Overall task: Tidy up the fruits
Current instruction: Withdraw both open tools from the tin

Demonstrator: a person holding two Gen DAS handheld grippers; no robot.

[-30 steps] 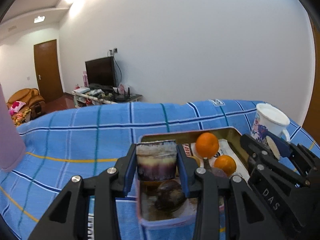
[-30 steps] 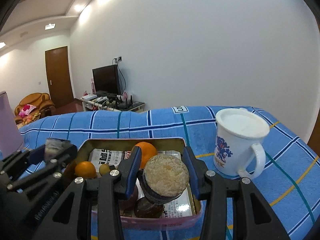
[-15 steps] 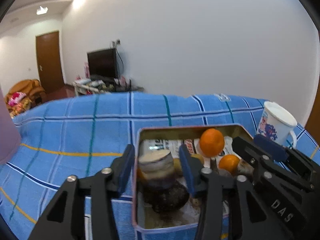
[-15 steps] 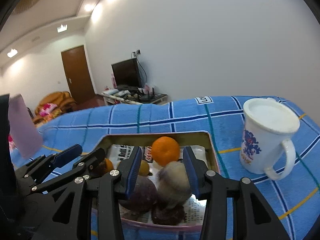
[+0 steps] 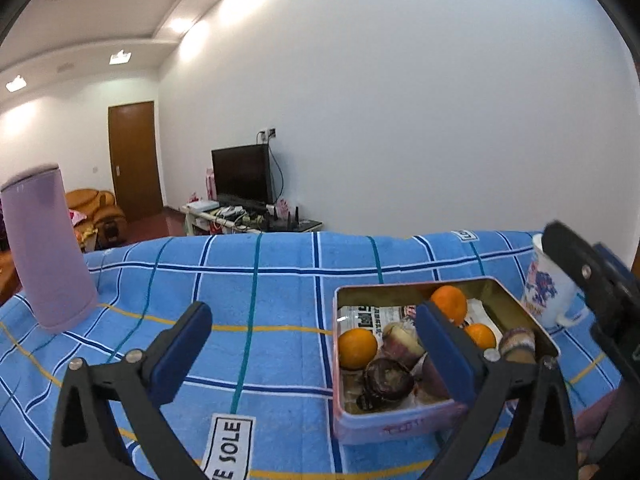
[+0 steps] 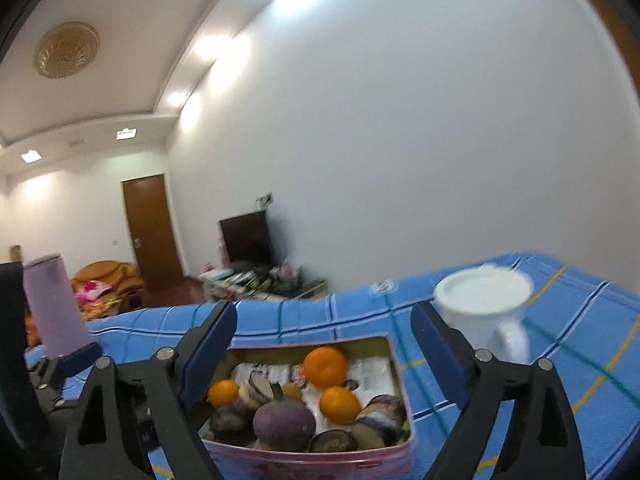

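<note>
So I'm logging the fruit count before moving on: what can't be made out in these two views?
- Tin, left wrist view: the left gripper finger covers some fruit.
- Mug, left wrist view: partly behind the right gripper's arm.
- Mug, right wrist view: motion blur.
- Tin's lining paper: print too small to read.

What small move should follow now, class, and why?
Probably draw both tongs back from the pink metal tin. The left tongs and right tongs are opening with nothing between them, and the orange tangerines and purple cut pieces already lie inside the tin.
</note>
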